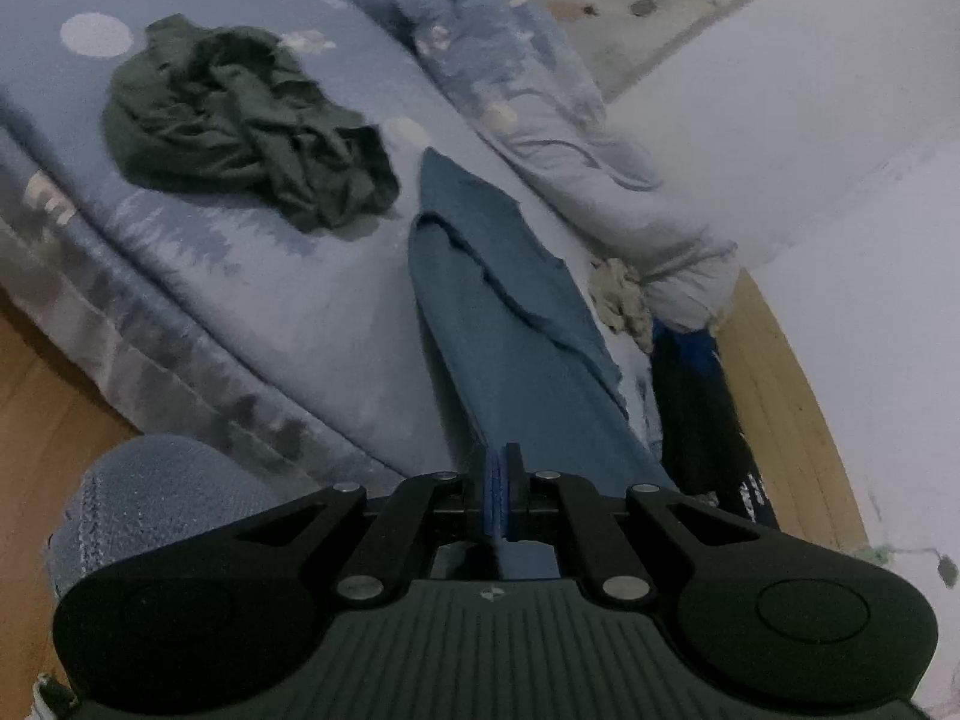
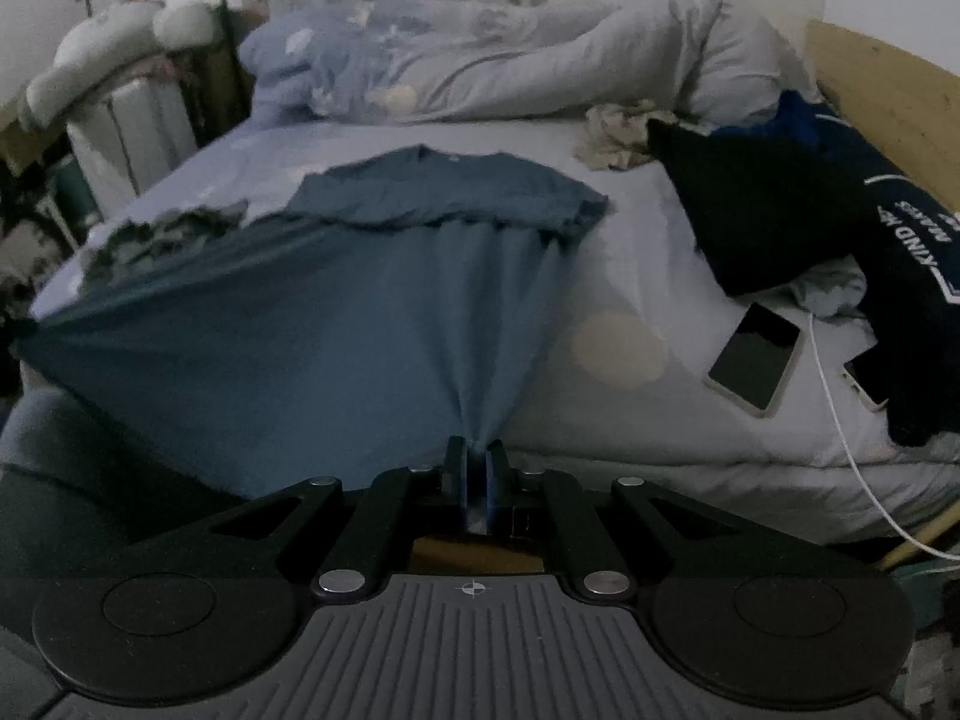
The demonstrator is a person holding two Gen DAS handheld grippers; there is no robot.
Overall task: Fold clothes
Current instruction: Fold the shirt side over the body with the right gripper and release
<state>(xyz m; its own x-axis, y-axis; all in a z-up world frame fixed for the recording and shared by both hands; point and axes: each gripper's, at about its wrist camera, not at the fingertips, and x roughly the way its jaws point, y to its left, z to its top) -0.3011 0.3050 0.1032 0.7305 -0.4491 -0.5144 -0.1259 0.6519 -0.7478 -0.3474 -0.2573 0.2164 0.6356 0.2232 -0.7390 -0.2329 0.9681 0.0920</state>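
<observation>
Left wrist view: left hand-held gripper point(image 1: 501, 468), jaws closed on a pinch of the blue T-shirt point(image 1: 510, 300), which stretches away from the fingers onto the bed point(image 1: 270, 300). Left of the shirt lies a crumpled dark green garment point(image 1: 240, 126), near it but apart; bare sheet separates it from the mattress edge, beyond which wooden floor point(image 1: 36, 396) shows. Right of the shirt, a rolled duvet point(image 1: 540, 102), a beige crumpled cloth point(image 1: 621, 294) and dark clothing point(image 1: 702, 414) fill the strip up to the wooden bed frame point(image 1: 780, 396).

Right wrist view: right hand-held gripper point(image 2: 474, 456), jaws likewise closed on a gathered fold of the blue T-shirt point(image 2: 288, 324); the fabric fans out taut toward the left edge, its far part resting flat on the bed point(image 2: 630, 276). Seen only here: a phone point(image 2: 753, 357) and a white cable point(image 2: 840, 414) on the sheet, beside dark printed clothing point(image 2: 900, 252). Open sheet lies between shirt and phone.
</observation>
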